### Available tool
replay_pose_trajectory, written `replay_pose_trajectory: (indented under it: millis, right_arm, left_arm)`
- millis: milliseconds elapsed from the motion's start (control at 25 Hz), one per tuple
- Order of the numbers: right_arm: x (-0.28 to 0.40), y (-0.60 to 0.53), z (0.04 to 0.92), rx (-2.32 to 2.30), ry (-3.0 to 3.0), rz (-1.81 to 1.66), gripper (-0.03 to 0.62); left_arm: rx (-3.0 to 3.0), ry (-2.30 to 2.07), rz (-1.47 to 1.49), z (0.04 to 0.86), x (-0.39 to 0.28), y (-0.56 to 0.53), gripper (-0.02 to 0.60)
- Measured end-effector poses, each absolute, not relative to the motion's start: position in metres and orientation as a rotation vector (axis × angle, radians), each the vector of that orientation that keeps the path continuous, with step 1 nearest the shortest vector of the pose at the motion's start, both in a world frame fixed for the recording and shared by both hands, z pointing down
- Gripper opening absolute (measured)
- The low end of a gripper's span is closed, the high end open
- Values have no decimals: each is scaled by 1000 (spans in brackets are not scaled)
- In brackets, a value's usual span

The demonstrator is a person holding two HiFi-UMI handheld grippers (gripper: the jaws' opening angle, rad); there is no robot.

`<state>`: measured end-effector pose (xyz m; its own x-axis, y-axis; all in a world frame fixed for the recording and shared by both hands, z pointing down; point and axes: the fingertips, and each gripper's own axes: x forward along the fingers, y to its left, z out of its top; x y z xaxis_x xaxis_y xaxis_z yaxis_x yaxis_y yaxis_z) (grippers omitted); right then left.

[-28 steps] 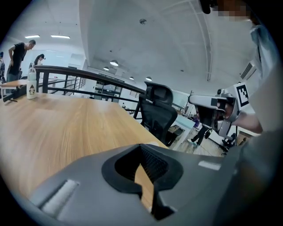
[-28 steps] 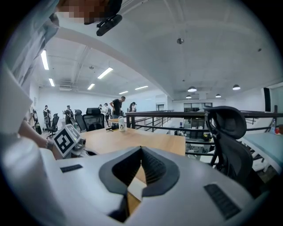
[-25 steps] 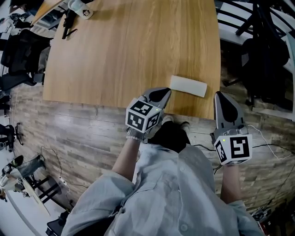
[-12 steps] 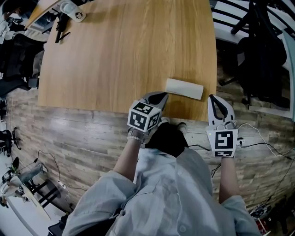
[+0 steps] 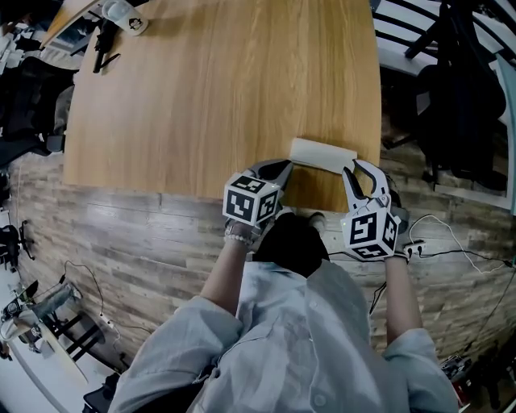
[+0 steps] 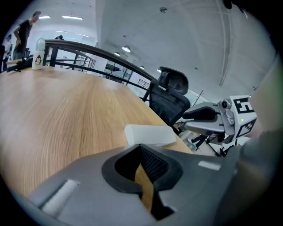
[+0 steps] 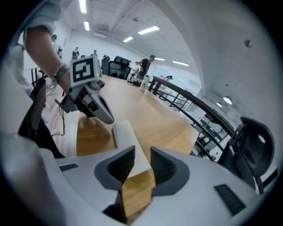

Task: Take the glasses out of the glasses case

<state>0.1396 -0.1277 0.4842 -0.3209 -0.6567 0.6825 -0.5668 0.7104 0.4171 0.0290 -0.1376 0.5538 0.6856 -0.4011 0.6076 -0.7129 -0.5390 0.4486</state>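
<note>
A closed white glasses case (image 5: 322, 155) (image 6: 148, 133) (image 7: 126, 137) lies on the wooden table (image 5: 218, 89), close to its near right corner. My left gripper (image 5: 284, 165) (image 6: 141, 148) hangs at the case's left end, jaws shut with nothing in them. My right gripper (image 5: 364, 168) (image 7: 141, 154) is at the case's right end. Its jaws are opening, with a small gap and nothing between them; the case lies just beyond its tips. Each gripper shows in the other's view, the right one (image 6: 203, 117) and the left one (image 7: 95, 103).
The table's near edge runs just under both grippers. A black office chair (image 5: 459, 89) (image 6: 170, 95) stands to the right of the table. A mug (image 6: 39, 55) and dark gear (image 5: 121, 16) sit at the far left corner. Cables (image 5: 451, 250) lie on the floor.
Both grippers have come down to the case. The right one rolled, moved in from the right to the case's end, and its jaws parted.
</note>
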Motion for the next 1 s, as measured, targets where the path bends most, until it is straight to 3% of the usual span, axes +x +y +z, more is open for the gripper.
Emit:
replay_pose_trajectory:
  millis: [40,320,1000]
  right_arm:
    - [136,-127,490,890,-1997,-148,97]
    - [120,-123,523,702,-1924,-227,188]
    - [114,-126,553,473,-1864,-279,198]
  left_arm:
    - [2197,-851,577,554,29,-138,5]
    - [2209,-837,674,561,31,-136,5]
    - [2195,-829,767,567,33,-135,4]
